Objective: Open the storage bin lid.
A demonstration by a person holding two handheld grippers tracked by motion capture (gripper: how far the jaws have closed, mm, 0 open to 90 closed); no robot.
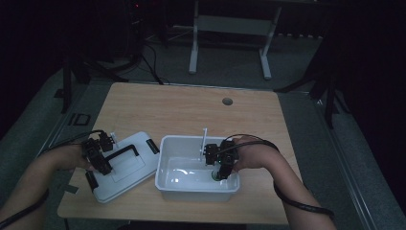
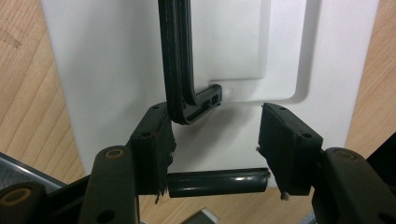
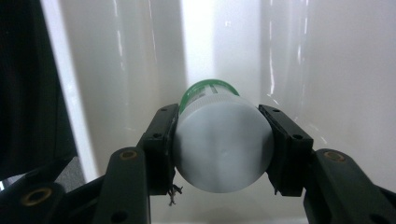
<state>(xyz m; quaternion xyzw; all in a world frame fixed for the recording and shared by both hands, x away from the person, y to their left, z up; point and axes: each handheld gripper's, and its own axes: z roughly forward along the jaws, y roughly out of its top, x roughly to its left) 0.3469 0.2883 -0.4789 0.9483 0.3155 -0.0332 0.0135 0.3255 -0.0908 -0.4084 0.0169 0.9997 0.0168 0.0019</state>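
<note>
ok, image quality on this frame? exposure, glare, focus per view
High view: underexposed, room nearly black, only the table and white bin lit. Left gripper view: bright and evenly lit, white lid sharp, its black handle and jaws sharp. Right gripper view: streaky glare on the bin wall; the bottle between the jaws is soft, too close to focus.

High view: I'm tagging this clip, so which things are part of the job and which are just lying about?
In use:
- white plastic bin
- white lid with black handle, under the open left gripper
- green-labelled white-capped bottle, clamped by the right gripper inside the bin

Lying about:
- wooden table
- white desk frame behind
</note>
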